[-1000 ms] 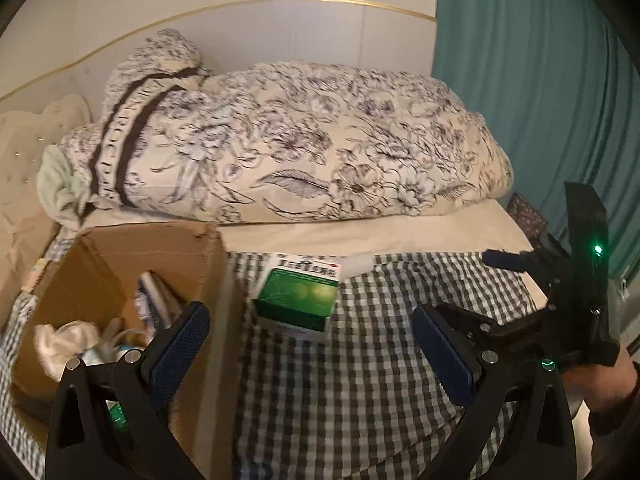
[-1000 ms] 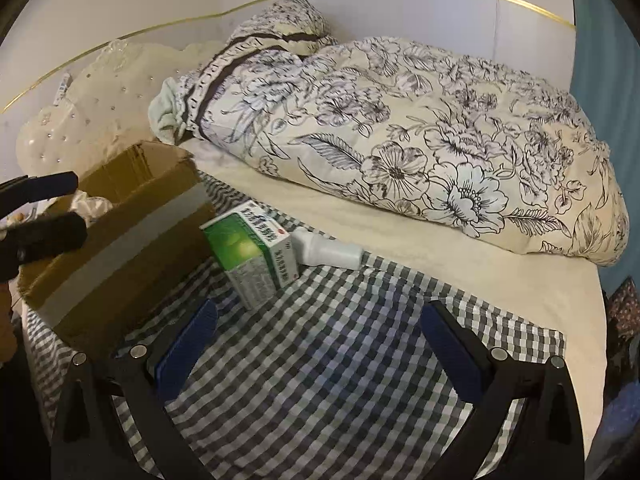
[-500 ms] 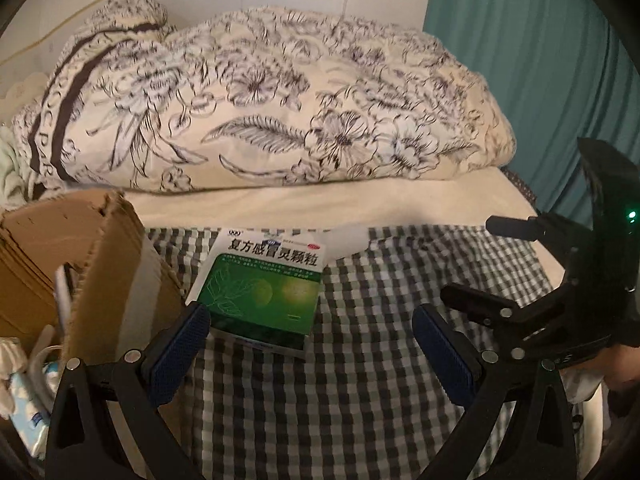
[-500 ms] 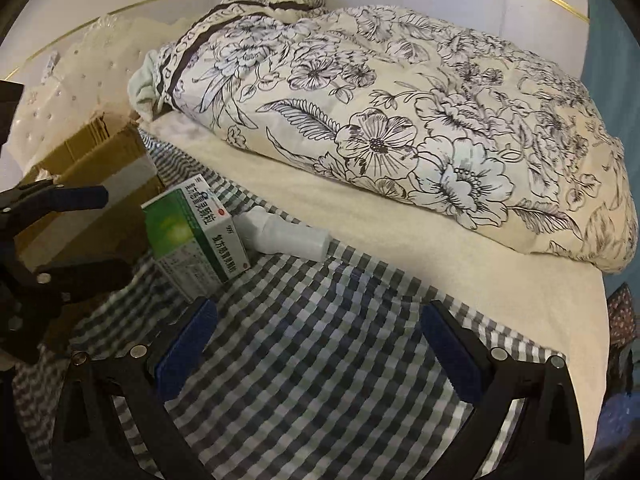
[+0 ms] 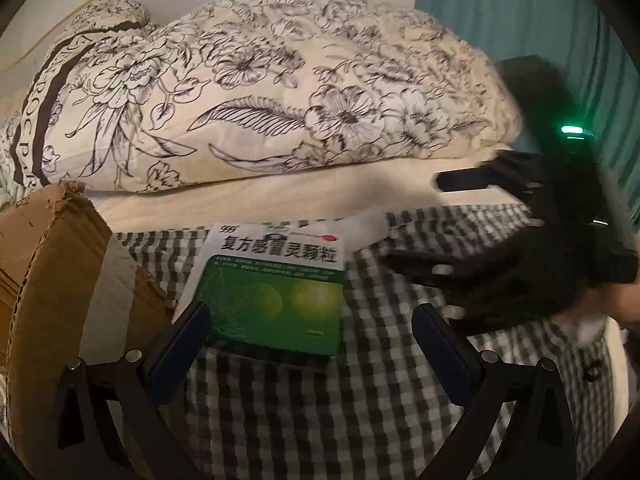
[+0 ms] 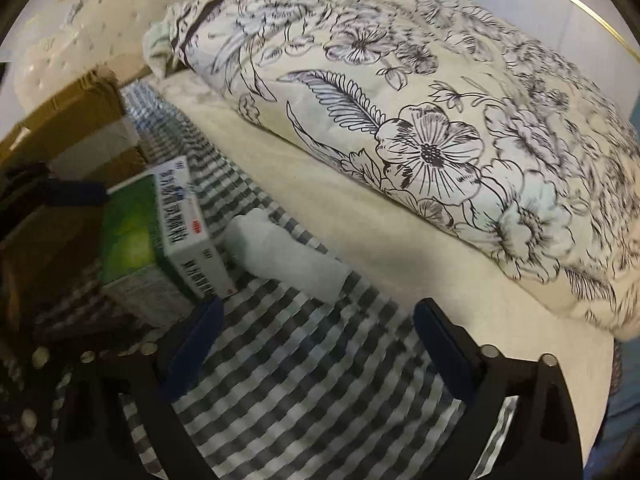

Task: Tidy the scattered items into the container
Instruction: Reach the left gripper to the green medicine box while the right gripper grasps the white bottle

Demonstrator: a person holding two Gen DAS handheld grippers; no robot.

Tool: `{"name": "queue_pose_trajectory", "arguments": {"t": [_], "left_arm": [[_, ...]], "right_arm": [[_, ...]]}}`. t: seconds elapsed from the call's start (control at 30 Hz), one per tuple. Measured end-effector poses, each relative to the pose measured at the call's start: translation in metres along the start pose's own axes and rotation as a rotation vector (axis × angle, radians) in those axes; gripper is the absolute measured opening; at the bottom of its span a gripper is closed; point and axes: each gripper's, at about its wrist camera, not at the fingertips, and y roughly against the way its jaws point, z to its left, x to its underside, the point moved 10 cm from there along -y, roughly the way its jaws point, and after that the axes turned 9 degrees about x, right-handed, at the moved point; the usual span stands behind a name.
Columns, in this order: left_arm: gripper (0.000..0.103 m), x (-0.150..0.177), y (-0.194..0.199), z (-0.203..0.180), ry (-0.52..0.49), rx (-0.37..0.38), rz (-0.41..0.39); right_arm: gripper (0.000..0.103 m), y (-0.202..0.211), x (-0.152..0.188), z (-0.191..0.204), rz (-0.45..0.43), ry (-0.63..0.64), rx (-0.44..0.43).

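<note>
One medicine box, one white bottle, one cardboard box

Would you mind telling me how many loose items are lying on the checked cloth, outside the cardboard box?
2: a green medicine box beside the cardboard box, and a white bottle lying just behind it. Others may be hidden.

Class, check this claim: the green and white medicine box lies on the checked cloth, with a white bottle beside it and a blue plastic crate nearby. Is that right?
One detail is wrong: the container is a brown cardboard box, not a blue plastic crate. The left wrist view shows it beside the green and white medicine box on the checked cloth, with the white bottle beside it.
</note>
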Motion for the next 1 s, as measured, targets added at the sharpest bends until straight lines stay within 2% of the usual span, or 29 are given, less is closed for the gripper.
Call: {"name": "queue_pose_trajectory", "arguments": {"t": [0.1,0.33,0.43,0.53,0.67,0.77,1.0], "left_arm": [[0.102,0.0,0.003,0.002,-0.004,0.008,0.002],[0.102,-0.011,0.015,0.003,0.08,0.116,-0.042],[0.102,-0.012,0.017,0.003,0.079,0.118,-0.046],[0.102,-0.012,0.016,0.004,0.066,0.108,-0.043],[0.102,-0.01,0.015,0.005,0.052,0.091,-0.04],[0.102,-0.007,0.011,0.004,0.027,0.066,-0.03],[0.102,-0.005,0.002,0.006,0.024,0.013,-0.029]], "right_arm": [[0.094,-0.015,-0.003,0.003,0.03,0.061,0.0],[0.081,-0.045,-0.004,0.022,0.092,0.206,-0.046],[0.071,-0.056,-0.005,0.03,0.109,0.237,-0.054],[0.049,-0.067,0.001,0.033,0.168,0.25,-0.046],[0.041,-0.063,0.009,0.035,0.187,0.254,-0.001],[0.037,-0.052,0.018,0.032,0.19,0.222,0.033],[0.035,-0.005,0.049,0.013,0.179,-0.029,0.055]]}}
